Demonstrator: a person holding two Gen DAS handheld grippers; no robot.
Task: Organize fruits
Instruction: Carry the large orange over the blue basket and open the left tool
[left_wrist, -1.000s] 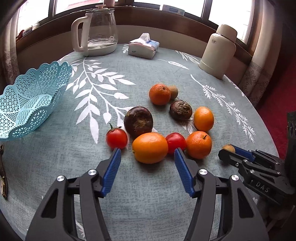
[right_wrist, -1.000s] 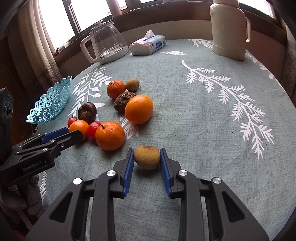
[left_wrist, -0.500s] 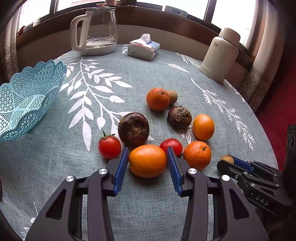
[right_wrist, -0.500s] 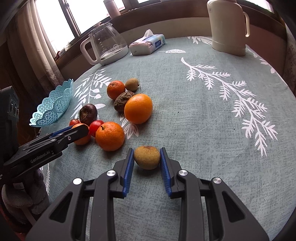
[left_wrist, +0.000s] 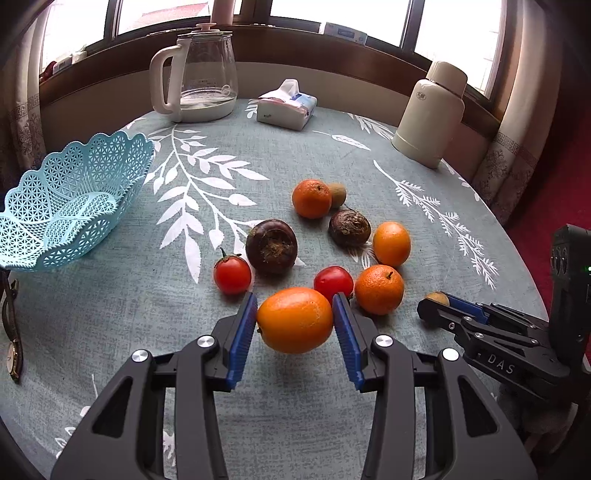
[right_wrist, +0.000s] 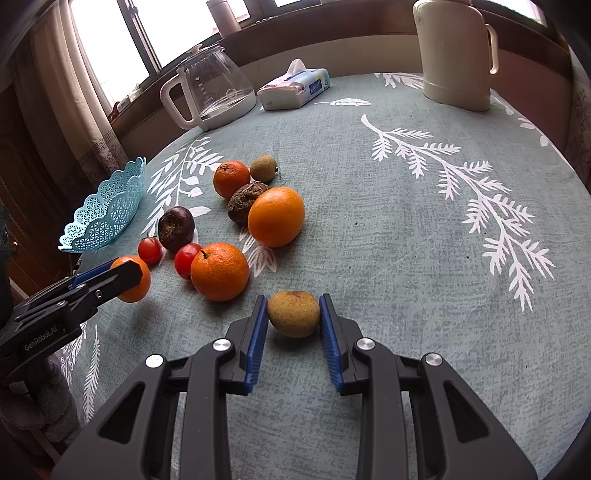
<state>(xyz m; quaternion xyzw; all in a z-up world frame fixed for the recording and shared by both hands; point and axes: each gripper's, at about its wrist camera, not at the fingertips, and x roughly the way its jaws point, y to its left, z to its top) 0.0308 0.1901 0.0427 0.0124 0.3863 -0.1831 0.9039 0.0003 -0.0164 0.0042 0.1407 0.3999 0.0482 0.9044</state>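
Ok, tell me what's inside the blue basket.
The blue basket shows only its own lattice floor and walls, with no fruit inside. The left wrist view cuts off its left edge, so that sliver stays unseen.

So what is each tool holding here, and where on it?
The left tool grips the large orange by its two sides, lifted off the cloth. The right tool clamps the small brown fruit by its sides.

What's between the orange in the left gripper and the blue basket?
Nothing visible. The large round orange sits between the left gripper's fingers; the light-blue lattice plastic basket lies off to its left, with only bare tablecloth between. The small red tomato lies beside that path.
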